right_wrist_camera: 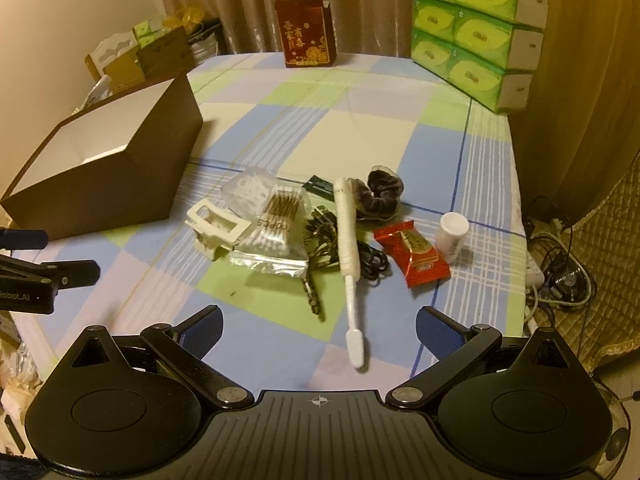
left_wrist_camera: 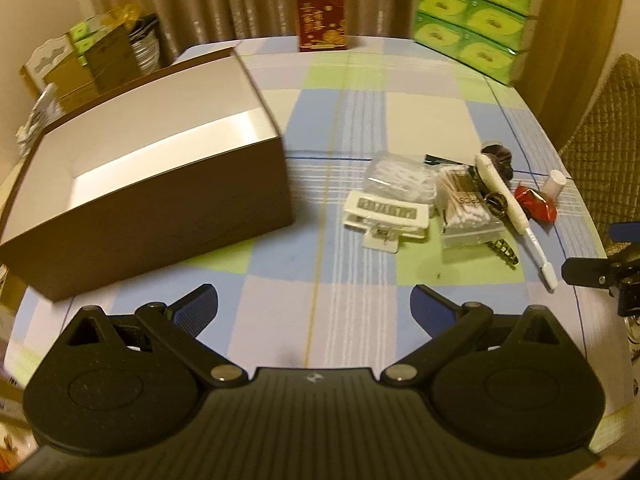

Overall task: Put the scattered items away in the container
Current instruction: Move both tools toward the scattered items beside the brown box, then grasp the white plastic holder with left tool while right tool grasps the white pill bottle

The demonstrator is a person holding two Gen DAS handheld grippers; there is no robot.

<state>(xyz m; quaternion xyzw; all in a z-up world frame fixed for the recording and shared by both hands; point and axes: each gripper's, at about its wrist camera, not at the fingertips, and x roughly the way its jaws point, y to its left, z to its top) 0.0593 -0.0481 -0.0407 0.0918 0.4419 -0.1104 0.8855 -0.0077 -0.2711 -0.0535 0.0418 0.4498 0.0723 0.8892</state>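
Step in hand: judged from the layout, the 1st pick has not begun; every loose item lies on the checked tablecloth [right_wrist_camera: 360, 112] and the brown box [right_wrist_camera: 120, 184] looks empty.
Left gripper [left_wrist_camera: 314, 306]: jaws spread wide, holding nothing, hovering over bare cloth just in front of the box.
Right gripper [right_wrist_camera: 318, 330]: jaws spread wide, holding nothing, facing the pile, with the toothbrush [right_wrist_camera: 349, 248] head lying between its fingers' line of approach.
Best 1st target: the toothbrush, I judge, since it lies on top of the heap, points at the right gripper and has a long straight handle to close across.
Grip advice: close across the thick handle rather than the thin neck, lift straight up so the cord beneath does not drag along.
Pile: the white hair clip [right_wrist_camera: 214, 226], 2 cotton-swab packs [right_wrist_camera: 276, 228], a tangled black cord [right_wrist_camera: 370, 260], a dark scrunchie [right_wrist_camera: 380, 194] and a patterned strip [right_wrist_camera: 312, 296] touch or overlap one another.
Apart from the pile: the red snack packet [right_wrist_camera: 414, 254] and the small white bottle [right_wrist_camera: 452, 234] stand just beside it, to the right.
Container: the box sits open-topped to the left of the pile, its near wall tall enough to demand a lift over the rim.
In the way: the left gripper sits between pile and box front; the swab packs look slippery.
Around: a red gift box [right_wrist_camera: 306, 32] and stacked green tissue packs [right_wrist_camera: 476, 28] stand at the far edge, well apart.
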